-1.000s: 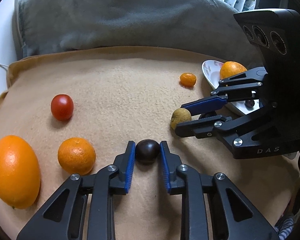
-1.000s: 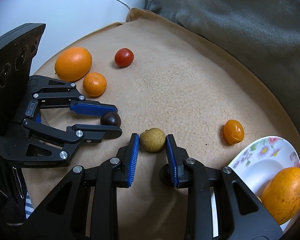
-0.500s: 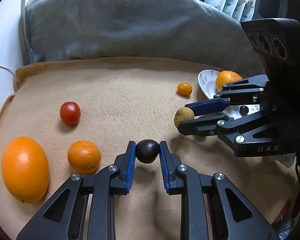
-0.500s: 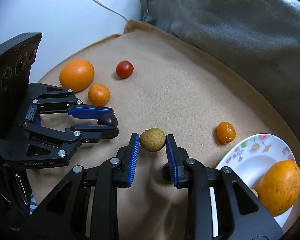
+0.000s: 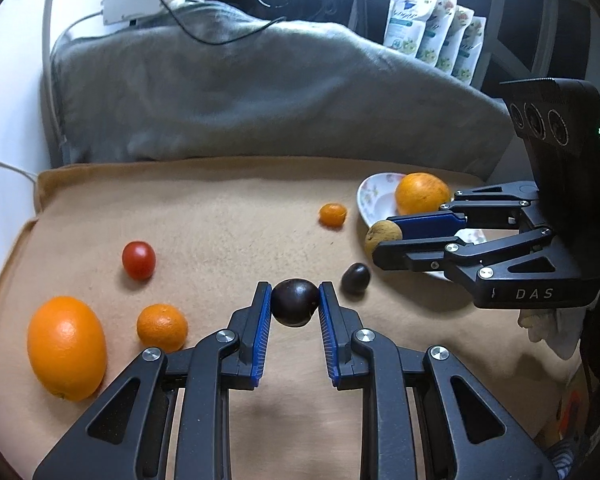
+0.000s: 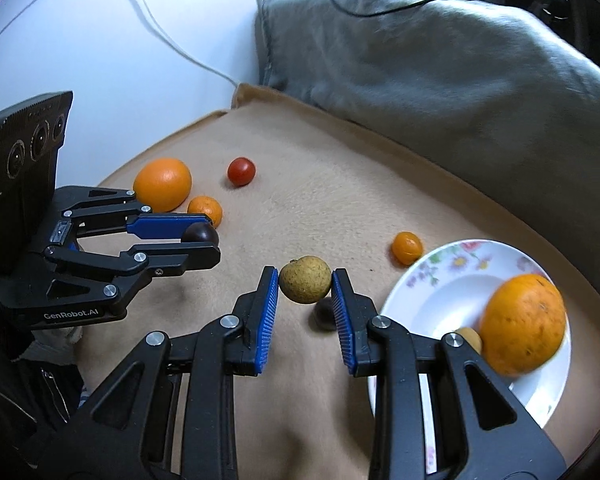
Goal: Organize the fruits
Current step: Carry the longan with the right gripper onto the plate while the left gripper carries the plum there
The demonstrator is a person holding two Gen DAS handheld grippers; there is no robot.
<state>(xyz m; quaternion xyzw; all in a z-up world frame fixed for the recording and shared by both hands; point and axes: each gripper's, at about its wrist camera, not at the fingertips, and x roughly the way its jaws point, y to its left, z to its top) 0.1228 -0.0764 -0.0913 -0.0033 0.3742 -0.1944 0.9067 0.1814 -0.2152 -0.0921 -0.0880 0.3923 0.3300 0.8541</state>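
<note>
Tan blanket, left edge: big orange, small mandarin, cherry tomato. Left gripper clamped on dark plum, lifted off blanket. Second dark fruit lies loose mid-blanket. Right gripper clamped on brownish-yellow fruit, beside floral plate at the right edge; plate holds an orange.

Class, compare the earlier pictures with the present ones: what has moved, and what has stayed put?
Both tools have risen off the tan cloth: the left tool lifting its dark fruit, the right tool its brownish-yellow fruit, uncovering a second dark fruit. Grips unchanged; the other fruits and the flowered plate stayed.
</note>
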